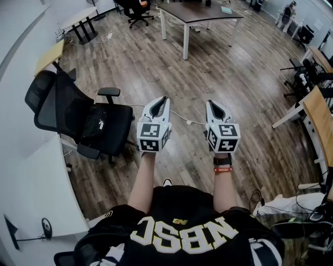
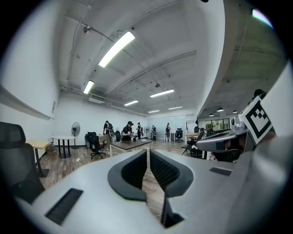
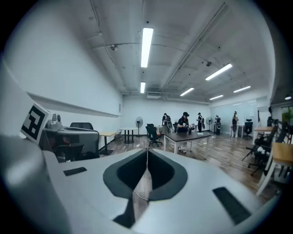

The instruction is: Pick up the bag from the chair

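Note:
A black bag (image 1: 95, 126) lies on the seat of a black office chair (image 1: 58, 106) at the left of the head view. My left gripper (image 1: 164, 100) is held in the air to the right of the chair, apart from it, jaws shut and empty. My right gripper (image 1: 213, 104) hangs beside it, further right, also shut on nothing. In the left gripper view the shut jaws (image 2: 147, 151) point down the room, with the chair's back (image 2: 13, 157) at the left edge. The right gripper view shows its jaws (image 3: 147, 150) closed together.
A white desk (image 1: 36, 192) stands just behind the chair at the near left. A brown table (image 1: 200, 13) sits at the far end, with people near it. A wooden desk (image 1: 320, 117) and chairs line the right. A white cable (image 1: 182, 119) runs across the wood floor.

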A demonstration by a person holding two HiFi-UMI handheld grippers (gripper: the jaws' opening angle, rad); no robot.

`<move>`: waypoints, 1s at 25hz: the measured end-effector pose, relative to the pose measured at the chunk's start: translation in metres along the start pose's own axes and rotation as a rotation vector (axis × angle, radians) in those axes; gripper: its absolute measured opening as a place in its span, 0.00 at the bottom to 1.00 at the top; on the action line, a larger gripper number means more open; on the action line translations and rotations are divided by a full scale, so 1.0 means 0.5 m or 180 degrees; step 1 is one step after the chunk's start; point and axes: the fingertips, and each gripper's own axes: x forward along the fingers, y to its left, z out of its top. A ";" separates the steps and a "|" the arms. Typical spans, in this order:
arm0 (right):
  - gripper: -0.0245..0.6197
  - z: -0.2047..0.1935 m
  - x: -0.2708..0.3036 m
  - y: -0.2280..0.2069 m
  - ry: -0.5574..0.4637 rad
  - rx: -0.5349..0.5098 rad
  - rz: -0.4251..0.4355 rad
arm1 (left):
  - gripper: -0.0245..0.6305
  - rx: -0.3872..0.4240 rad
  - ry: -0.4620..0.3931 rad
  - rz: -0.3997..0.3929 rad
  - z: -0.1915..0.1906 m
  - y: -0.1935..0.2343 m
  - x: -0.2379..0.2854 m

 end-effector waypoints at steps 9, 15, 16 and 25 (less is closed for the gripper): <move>0.07 0.011 0.105 0.110 -0.0003 0.0080 0.0047 | 0.09 -0.0004 0.0002 0.0113 -0.001 0.135 -0.028; 0.07 0.033 0.201 0.286 0.0120 -0.0064 0.0552 | 0.09 -0.0172 -0.0016 0.0467 -0.009 0.280 -0.097; 0.07 0.039 0.218 0.311 0.0128 -0.0096 0.0633 | 0.09 -0.0199 -0.0025 0.0550 -0.011 0.307 -0.106; 0.07 0.014 0.429 0.609 0.0339 -0.0403 0.1706 | 0.09 -0.0497 0.0012 0.1580 -0.099 0.576 -0.231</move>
